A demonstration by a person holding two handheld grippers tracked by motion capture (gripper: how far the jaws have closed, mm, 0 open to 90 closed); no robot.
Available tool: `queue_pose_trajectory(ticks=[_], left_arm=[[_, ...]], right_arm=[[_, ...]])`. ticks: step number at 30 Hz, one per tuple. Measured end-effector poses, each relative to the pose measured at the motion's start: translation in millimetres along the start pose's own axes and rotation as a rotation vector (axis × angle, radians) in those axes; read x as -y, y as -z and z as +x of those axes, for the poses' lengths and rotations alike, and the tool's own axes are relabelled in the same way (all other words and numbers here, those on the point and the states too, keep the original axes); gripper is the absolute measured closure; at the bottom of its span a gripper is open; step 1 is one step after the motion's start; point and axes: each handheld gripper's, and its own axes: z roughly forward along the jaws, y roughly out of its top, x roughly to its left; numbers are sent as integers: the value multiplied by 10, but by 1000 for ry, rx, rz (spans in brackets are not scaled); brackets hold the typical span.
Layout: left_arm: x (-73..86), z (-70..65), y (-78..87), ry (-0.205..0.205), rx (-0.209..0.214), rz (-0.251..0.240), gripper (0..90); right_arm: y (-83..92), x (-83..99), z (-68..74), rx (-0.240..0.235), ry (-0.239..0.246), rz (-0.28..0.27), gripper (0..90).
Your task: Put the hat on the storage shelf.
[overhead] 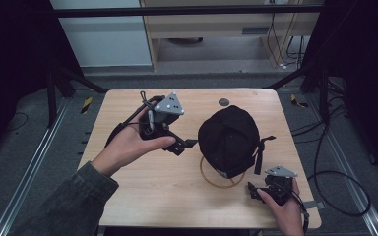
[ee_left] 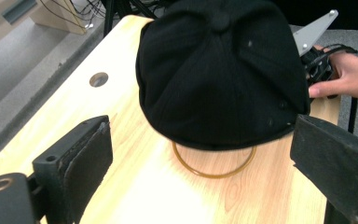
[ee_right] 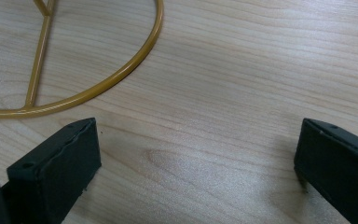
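No lettering or label can be read anywhere; the dim views may hide some.

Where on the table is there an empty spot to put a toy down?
The bare light wooden tabletop is free along the near edge, between the left gripper and the right gripper. The far left corner is bare too. It is crowded around the black cap on its gold wire ring stand.

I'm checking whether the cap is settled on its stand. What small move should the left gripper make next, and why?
Probably ease the left gripper back from the black cap. Its jaws stand open with nothing between them, and the cap already sits on the gold wire stand, apart from the pads. The right gripper rests open on the table.
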Motion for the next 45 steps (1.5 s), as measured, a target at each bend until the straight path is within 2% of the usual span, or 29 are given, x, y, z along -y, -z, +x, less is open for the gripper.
queue_pose_trajectory(ticks=[3,12,17,18,19,21,24,27,28,29,34,37,43,44,45], left_arm=[[52,12,19,8,-16,-2,47],[331,3,101,21,-15,-11,44],[531,9,100,28,-55,-11,45],[531,9,100,28,-55,-11,45],[626,1,93,22,-65,2,45],[720,-3,85,18,-62,19,45],[855,-5,82,-7,-87,54,45],[1006,1,81,2,-92,70,45],[1006,1,81,2,-92,70,45],[1115,1,74,14,-95,78,45],[1400,-12,5,43,-80,87,44],[1553,-25,-50,33,-90,118,47],[1859,-13,-154,69,-87,153,45],[1859,-13,-154,69,-87,153,45],[1955,-31,-194,78,-85,165,45]], right_arm=[[0,0,0,0,1,0,5],[1,0,1,-2,-1,0,5],[2,1,-1,-2,4,-1,5],[3,1,3,-2,-1,0,5],[2,1,-1,-2,4,-1,5],[3,2,3,-2,-2,0,5],[2,1,0,-2,2,-1,5],[2,1,0,-2,3,-1,5],[2,1,0,-2,3,-1,5],[2,1,0,-2,3,-1,5],[2,1,0,-2,3,-1,5],[2,1,0,-2,2,-1,5],[3,2,0,-1,3,-1,5],[3,2,1,-1,3,-1,5],[3,2,0,-1,3,-1,5]])
